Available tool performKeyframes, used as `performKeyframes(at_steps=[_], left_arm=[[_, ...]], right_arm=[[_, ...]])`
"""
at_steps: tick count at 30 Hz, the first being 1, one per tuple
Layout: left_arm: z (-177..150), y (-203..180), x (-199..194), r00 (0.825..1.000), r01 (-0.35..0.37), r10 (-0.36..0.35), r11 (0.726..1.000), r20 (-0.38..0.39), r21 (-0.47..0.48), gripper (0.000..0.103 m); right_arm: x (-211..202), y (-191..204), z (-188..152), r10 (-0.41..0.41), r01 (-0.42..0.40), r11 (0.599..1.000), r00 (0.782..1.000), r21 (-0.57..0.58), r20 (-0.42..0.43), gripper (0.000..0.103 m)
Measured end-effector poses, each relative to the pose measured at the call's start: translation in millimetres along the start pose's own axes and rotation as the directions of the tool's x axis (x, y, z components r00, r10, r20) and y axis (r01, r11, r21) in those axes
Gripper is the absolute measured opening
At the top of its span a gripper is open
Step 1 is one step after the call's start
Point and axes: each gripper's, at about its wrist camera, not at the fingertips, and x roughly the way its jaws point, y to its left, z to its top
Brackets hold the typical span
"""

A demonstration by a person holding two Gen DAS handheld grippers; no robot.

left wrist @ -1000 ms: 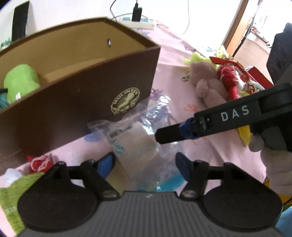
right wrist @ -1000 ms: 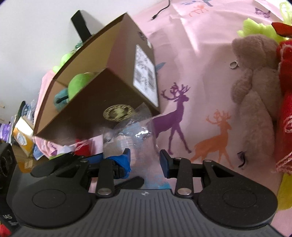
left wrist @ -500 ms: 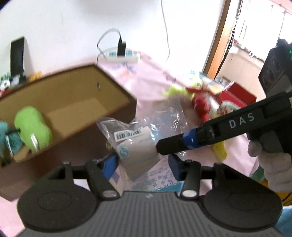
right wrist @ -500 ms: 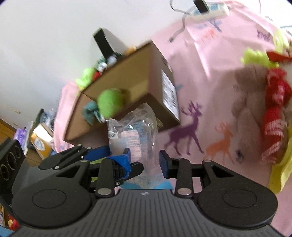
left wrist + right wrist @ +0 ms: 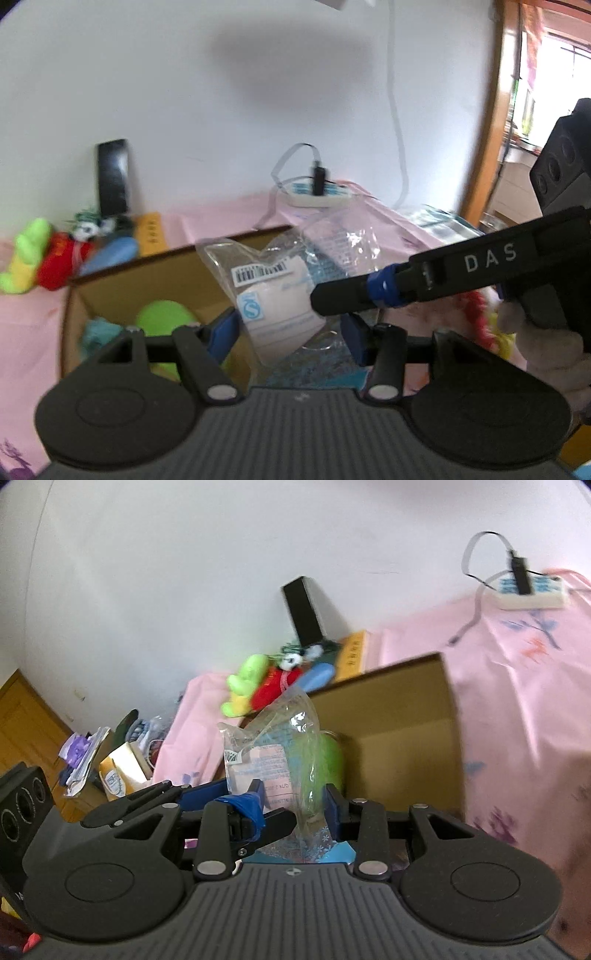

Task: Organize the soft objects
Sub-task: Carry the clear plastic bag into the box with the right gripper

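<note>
A clear plastic bag (image 5: 280, 295) with a barcode label and a soft white item inside hangs in the air in front of the open brown cardboard box (image 5: 166, 258). My left gripper (image 5: 290, 328) is shut on the bag's lower part, a blue pad on each side. From the right, my right gripper (image 5: 294, 799) is shut on the same bag (image 5: 273, 746); one of its fingers (image 5: 343, 299) crosses the left wrist view. A green plush (image 5: 162, 314) lies inside the box (image 5: 406, 738), partly hidden behind the bag.
Behind the box lie several plush toys (image 5: 258, 690) and a black upright slab (image 5: 112, 177) against the white wall. A white power strip (image 5: 528, 590) with a cable sits on the pink tablecloth (image 5: 517, 701). More plush toys (image 5: 476, 314) are heaped at the right.
Both grippers have risen with the bag, from the tablecloth in front of the box to above its front wall. The box's inside now shows.
</note>
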Motion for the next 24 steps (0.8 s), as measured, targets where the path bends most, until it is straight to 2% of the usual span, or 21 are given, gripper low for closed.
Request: performKeyframes(at_steps=[8,13,22,24], left_arm=[[1,59,14,0.994,-0.108,0.105,0.991,-0.030,-0.080,0.050],[-10,89,28,0.986,-0.154,0.143,0.980,-0.088,-0.129,0.050],[-28,122,56,0.963,-0.225,0.194,0.961,-0.187,-0.159,0.051],[-30,126,61,0.958,-0.236,0.201,0.958,-0.207,-0.163,0.061]], right_arm=[[68,20,15,0.041,-0.043,0.999,0.998,-0.030,-0.050,0.018],[105,25,12,0.016,-0.021,0.999,0.995,-0.046,-0.098,0.018],[137,14,6,-0.032,0.033,0.999,0.985,0.003,-0.167,0.019],[140,13,4,-0.041,0.042,0.999,0.983,0.006,-0.179,0.019]])
